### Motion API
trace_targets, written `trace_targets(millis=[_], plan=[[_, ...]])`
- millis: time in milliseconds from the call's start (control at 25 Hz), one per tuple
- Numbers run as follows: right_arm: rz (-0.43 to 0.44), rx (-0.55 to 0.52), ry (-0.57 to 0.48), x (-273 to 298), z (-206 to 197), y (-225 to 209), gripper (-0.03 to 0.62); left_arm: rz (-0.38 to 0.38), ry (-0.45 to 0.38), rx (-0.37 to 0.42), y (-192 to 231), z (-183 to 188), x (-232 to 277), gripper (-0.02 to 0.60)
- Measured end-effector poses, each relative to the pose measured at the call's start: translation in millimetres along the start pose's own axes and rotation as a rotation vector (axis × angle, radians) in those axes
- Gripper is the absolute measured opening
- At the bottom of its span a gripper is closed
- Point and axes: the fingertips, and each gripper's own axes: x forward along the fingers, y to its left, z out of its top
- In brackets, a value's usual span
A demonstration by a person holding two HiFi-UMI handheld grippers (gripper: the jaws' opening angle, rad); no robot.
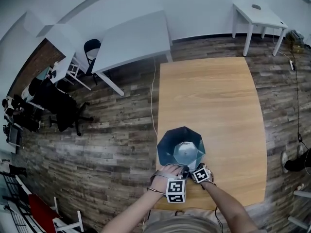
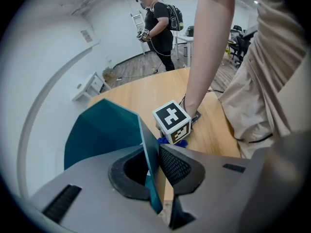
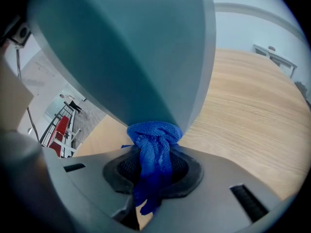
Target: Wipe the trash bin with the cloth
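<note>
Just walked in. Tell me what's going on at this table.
A person at the wooden table works a gripper in each hand. The left gripper is clamped on the wall of the teal trash bin, apparently steadying it. The right gripper is shut on a bunched blue cloth, which sits against the bin's outer side, low near the tabletop. The wipe looks under way.

The trash bin [image 3: 121,47] is showing smooth matt plastic, the cloth [image 3: 153,147] is looking coarsely woven, and the table [image 3: 252,110] is showing pale wood grain.
</note>
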Motion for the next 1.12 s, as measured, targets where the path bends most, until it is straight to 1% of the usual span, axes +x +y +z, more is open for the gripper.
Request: trace_targets(millis=[40, 80, 120, 200, 280, 400, 520, 640, 760, 800, 840, 920, 1000, 1120], plan=[[-0.001, 0.003, -0.011, -5.7, 2.3, 1.6, 0.077, 0.021, -0.010, 0.016, -2.2, 0.6, 0.0, 0.048], [0.001, 0.008, -0.027, -12.5, 5.2, 3.5, 0.077, 0.030, -0.024, 0.018, -5.0, 1.4, -0.3, 0.082], [0.004, 0.014, -0.044, -19.9, 7.6, 5.4, 0.077, 0.029, -0.039, 0.008, -7.0, 3.0, -1.3, 0.131], [0.016, 0.025, -0.078, -35.9, 9.4, 7.8, 0.077, 0.026, -0.060, -0.026, -5.9, 6.8, -5.2, 0.178], [0.028, 0.035, -0.106, -53.8, 10.8, 10.3, 0.077, 0.030, -0.053, -0.030, -1.7, 5.0, -9.5, 0.209], [0.052, 0.052, -0.135, -82.2, 13.9, 20.2, 0.077, 0.023, -0.009, 0.015, -3.5, -13.7, -15.5, 0.243], [0.077, 0.075, -0.173, -115.1, 18.6, 29.8, 0.077, 0.011, 0.069, 0.084, -8.3, -42.6, -21.5, 0.244], [0.095, 0.085, -0.221, -147.8, 25.3, 38.6, 0.077, 0.052, 0.158, 0.157, -3.4, -68.3, -27.5, 0.244], [0.119, 0.093, -0.278, -178.1, 31.3, 45.0, 0.077, 0.093, 0.220, 0.224, 1.0, -80.5, -25.2, 0.239], [0.129, 0.098, -0.296, -187.4, 32.4, 46.4, 0.077, 0.105, 0.232, 0.244, 2.2, -81.2, -23.2, 0.228], [0.136, 0.101, -0.311, -196.1, 32.7, 47.4, 0.077, 0.120, 0.242, 0.262, 3.7, -80.5, -21.6, 0.198], [0.140, 0.102, -0.333, -211.9, 31.8, 47.6, 0.078, 0.142, 0.262, 0.282, 6.7, -79.0, -20.1, 0.114], [0.139, 0.114, -0.353, -226.0, 30.5, 45.7, 0.077, 0.130, 0.276, 0.277, 6.0, -78.2, -20.4, 0.107], [0.156, 0.183, -0.403, -245.9, 32.1, 41.5, 0.077, 0.088, 0.280, 0.270, -1.5, -71.4, -21.8, 0.086]])
